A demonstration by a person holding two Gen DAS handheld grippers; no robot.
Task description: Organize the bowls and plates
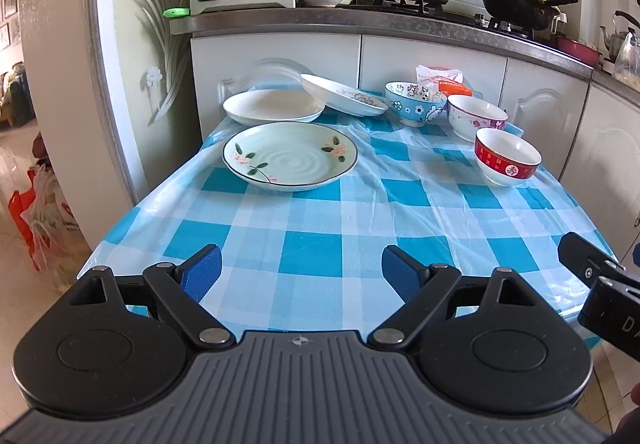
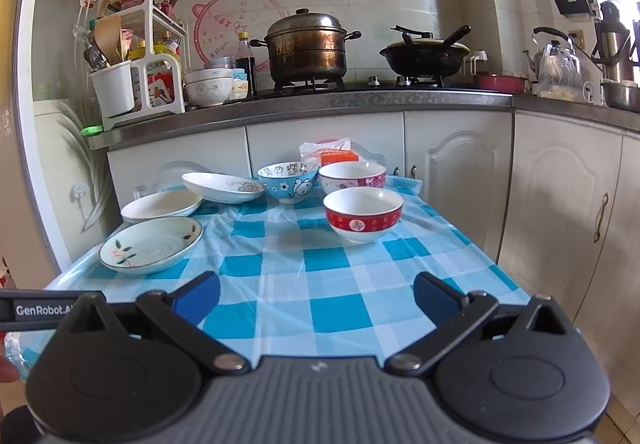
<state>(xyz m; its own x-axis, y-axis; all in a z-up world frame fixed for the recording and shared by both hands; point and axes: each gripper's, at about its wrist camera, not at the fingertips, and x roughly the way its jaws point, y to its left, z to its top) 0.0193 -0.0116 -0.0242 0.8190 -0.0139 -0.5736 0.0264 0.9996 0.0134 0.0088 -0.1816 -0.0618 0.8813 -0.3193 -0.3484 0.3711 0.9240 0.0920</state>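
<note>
On the blue checked table (image 1: 320, 236) lie a green flowered plate (image 1: 290, 155) (image 2: 151, 244), a plain white plate (image 1: 274, 106) (image 2: 162, 206), and a tilted white patterned plate (image 1: 344, 95) (image 2: 222, 186) that rests on the plain one's rim. To the right stand a blue cartoon bowl (image 1: 416, 102) (image 2: 289, 180), a pink-flowered white bowl (image 1: 476, 118) (image 2: 352, 176) and a red bowl (image 1: 507, 156) (image 2: 363, 213). My left gripper (image 1: 302, 274) and right gripper (image 2: 316, 298) are open and empty over the table's near edge.
A packet in plastic (image 1: 440, 78) lies behind the bowls. White cabinets (image 2: 456, 172) stand behind and right of the table. The counter holds a steamer pot (image 2: 307, 44), a wok (image 2: 424, 52), stacked bowls (image 2: 208, 86) and a utensil rack (image 2: 132, 72). Bags (image 1: 40, 212) sit on the floor at left.
</note>
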